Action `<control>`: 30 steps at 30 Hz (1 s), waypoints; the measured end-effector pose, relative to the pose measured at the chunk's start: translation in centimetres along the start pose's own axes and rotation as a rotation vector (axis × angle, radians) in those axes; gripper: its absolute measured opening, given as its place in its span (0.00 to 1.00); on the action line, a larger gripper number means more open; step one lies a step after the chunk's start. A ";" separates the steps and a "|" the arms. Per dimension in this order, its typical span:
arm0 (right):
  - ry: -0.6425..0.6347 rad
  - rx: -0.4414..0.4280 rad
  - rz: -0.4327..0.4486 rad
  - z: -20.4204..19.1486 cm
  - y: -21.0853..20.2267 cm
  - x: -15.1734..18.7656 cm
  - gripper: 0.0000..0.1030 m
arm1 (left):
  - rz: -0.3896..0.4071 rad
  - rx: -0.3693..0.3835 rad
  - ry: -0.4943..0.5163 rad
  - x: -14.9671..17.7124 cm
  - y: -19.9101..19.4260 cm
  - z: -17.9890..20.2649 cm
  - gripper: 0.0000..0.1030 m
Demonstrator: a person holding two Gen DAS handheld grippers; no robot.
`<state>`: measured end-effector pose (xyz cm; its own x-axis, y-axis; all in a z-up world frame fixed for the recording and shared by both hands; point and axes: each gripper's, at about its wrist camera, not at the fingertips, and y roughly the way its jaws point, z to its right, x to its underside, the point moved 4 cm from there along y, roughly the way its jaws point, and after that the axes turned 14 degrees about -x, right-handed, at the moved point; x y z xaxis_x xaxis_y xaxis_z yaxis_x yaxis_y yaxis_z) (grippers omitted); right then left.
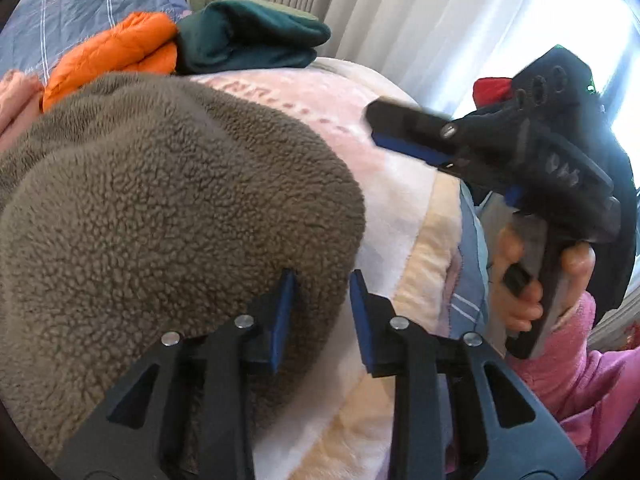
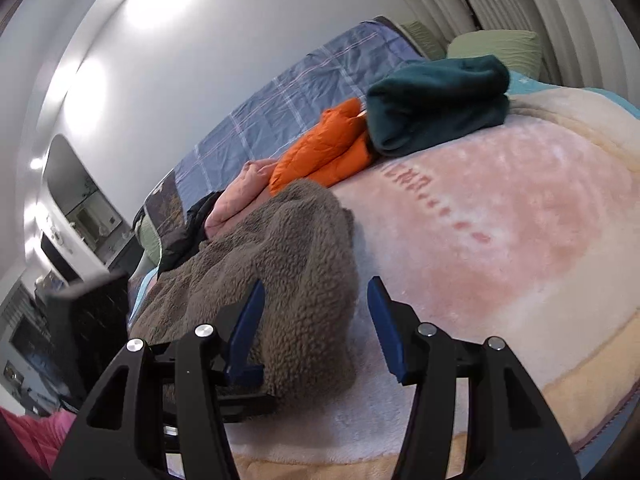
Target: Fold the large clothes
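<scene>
One brown fleece [image 1: 160,208] lies on the blanket [image 1: 400,216]. Both grippers, left [image 1: 322,316] and right [image 2: 316,328], gape empty over its edge. Behind sit one orange jacket [image 2: 324,148] and one green bundle [image 2: 436,104].

Reddish lettering on pink blanket [image 2: 500,208], too blurred to read

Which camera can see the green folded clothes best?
The right wrist view. There the green folded clothes sit whole and sharp on the pink blanket, beside the orange jacket. The left wrist view also shows them, smaller, far up at the top.
</scene>
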<state>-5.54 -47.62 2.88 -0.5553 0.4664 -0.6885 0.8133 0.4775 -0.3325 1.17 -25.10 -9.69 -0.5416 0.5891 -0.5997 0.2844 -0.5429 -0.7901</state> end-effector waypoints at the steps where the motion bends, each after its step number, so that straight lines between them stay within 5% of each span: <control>1: -0.001 -0.001 0.000 -0.1 0.1 0.0 0.54 | 0.000 0.018 -0.018 0.0 0.0 -0.3 0.26; 7: -0.060 -0.038 -0.030 -2.5 2.1 0.1 0.49 | 0.039 -0.031 0.046 0.2 -2.1 0.4 0.26; 10: -0.100 -0.079 -0.077 -3.9 3.7 0.9 0.42 | 0.119 -0.118 0.037 0.3 -5.4 -1.1 0.26; 12: -0.136 -0.028 -0.140 -3.9 5.2 1.9 0.42 | 0.163 -0.220 -0.037 0.7 -7.7 -4.2 0.26; 14: -0.188 0.161 -0.236 -2.1 7.3 3.7 0.36 | 0.165 -0.377 -0.143 1.8 -9.3 -8.9 0.22; 17: -0.224 0.168 -0.221 -0.7 7.9 4.9 0.35 | 0.037 -0.689 -0.283 6.0 -9.0 -17.0 0.16; 18: -0.213 0.163 -0.218 -1.0 7.7 4.8 0.35 | 0.017 -0.694 -0.329 8.2 -8.5 -19.4 0.16; 20: -0.238 0.221 -0.224 -1.9 7.7 4.5 0.36 | 0.096 -0.567 -0.396 9.9 -9.5 -20.0 0.16; 22: -0.289 0.292 -0.229 -3.4 7.9 4.2 0.36 | 0.105 -0.590 -0.376 9.3 -10.5 -18.8 0.16; 24: -0.324 0.312 -0.210 -5.4 7.8 3.7 0.36 | 0.136 -0.526 -0.380 8.8 -11.7 -17.7 0.16; 30: -0.415 -0.001 -0.185 -14.1 8.6 4.4 0.36 | 0.178 -0.558 -0.386 9.0 -13.3 -18.2 0.23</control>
<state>-3.41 -30.98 6.04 -0.5741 0.0354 -0.8180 0.7070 0.5252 -0.4735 6.90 -1.69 -6.83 -0.6619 0.2094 -0.7198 0.7024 -0.1623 -0.6931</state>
